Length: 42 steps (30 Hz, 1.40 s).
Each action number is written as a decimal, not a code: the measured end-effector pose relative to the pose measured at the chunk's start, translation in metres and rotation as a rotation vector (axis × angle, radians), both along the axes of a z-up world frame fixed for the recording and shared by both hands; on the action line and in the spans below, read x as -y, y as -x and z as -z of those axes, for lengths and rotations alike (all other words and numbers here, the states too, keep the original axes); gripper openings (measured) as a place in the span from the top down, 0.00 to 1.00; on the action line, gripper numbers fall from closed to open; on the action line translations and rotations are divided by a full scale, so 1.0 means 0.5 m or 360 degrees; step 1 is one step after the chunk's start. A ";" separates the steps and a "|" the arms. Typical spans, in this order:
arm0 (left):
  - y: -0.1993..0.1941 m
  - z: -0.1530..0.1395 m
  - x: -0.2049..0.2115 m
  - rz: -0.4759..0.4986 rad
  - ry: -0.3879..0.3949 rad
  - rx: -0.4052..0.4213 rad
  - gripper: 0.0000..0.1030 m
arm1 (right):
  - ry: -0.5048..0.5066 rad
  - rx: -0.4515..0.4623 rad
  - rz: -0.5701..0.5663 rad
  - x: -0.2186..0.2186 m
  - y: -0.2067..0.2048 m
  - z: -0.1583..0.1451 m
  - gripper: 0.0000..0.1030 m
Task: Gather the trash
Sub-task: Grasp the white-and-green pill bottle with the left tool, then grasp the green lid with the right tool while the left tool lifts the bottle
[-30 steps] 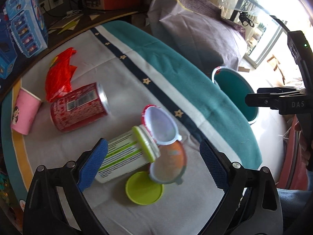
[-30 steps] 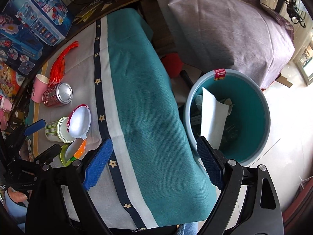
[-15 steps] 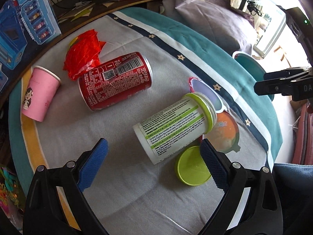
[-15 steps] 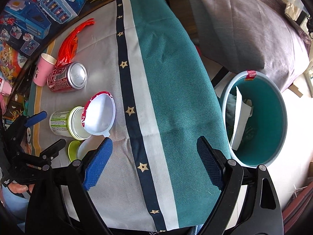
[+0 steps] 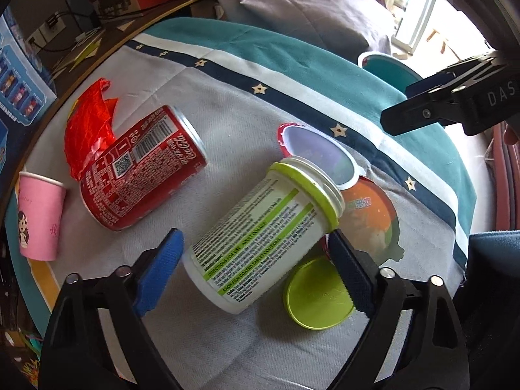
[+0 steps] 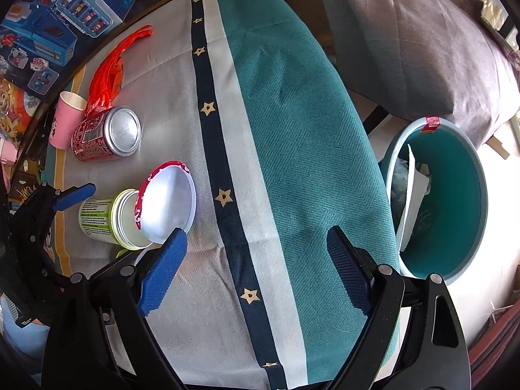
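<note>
A white bottle (image 5: pixel 260 240) with a green label and lime neck lies on its side on the tablecloth. My left gripper (image 5: pixel 253 269) straddles it from above, jaws closing, with a sliver of gap still showing at the left pad (image 5: pixel 159 269). Its loose lime cap (image 5: pixel 317 294) lies beside the right pad. A red cola can (image 5: pixel 143 169), a red wrapper (image 5: pixel 87 130), a pink paper cup (image 5: pixel 39 217), a red-rimmed foil lid (image 5: pixel 321 159) and an orange lid (image 5: pixel 370 217) lie around it. My right gripper (image 6: pixel 256 260) hangs open above the cloth, nothing between its fingers.
A teal bin (image 6: pixel 455 201) holding white paper stands on the floor past the table's right edge. A grey cushion (image 6: pixel 422 42) sits behind it. Blue toy boxes (image 6: pixel 58 22) line the table's far left side. The teal band of cloth (image 6: pixel 308 130) lies between trash and bin.
My left gripper has dropped and rolled over the white bottle, and its jaws have narrowed around it. My right gripper has swung from above the bin to over the tablecloth.
</note>
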<state>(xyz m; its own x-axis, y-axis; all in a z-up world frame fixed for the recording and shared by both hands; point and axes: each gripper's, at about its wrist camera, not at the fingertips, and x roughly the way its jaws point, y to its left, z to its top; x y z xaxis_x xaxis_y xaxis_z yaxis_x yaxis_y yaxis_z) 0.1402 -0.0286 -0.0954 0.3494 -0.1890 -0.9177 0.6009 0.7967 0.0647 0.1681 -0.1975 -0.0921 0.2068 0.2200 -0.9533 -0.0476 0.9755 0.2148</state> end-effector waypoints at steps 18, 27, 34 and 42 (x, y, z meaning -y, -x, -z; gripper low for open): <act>-0.014 0.017 0.011 -0.0095 0.0118 -0.0104 0.39 | -0.0020 -0.0055 0.0035 0.009 0.051 0.025 0.19; 0.041 -0.016 -0.094 -0.0388 0.0268 -0.0094 0.48 | -0.0063 -0.0013 -0.0064 -0.044 0.102 0.005 0.19; 0.125 -0.001 -0.220 -0.0630 0.0335 -0.0133 0.49 | -0.0119 0.0122 -0.0307 -0.160 0.142 -0.034 0.19; 0.181 0.013 -0.296 -0.0738 0.0370 -0.0164 0.49 | -0.0223 -0.0011 -0.0422 -0.235 0.192 0.005 0.43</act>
<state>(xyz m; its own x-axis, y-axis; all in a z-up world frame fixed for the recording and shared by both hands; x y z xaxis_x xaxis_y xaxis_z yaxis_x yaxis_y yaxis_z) 0.0499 0.1194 -0.1019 0.3546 -0.2386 -0.9041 0.1760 0.9666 -0.1861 0.0719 -0.0800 -0.0944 0.1182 0.3947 -0.9112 -0.2946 0.8902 0.3474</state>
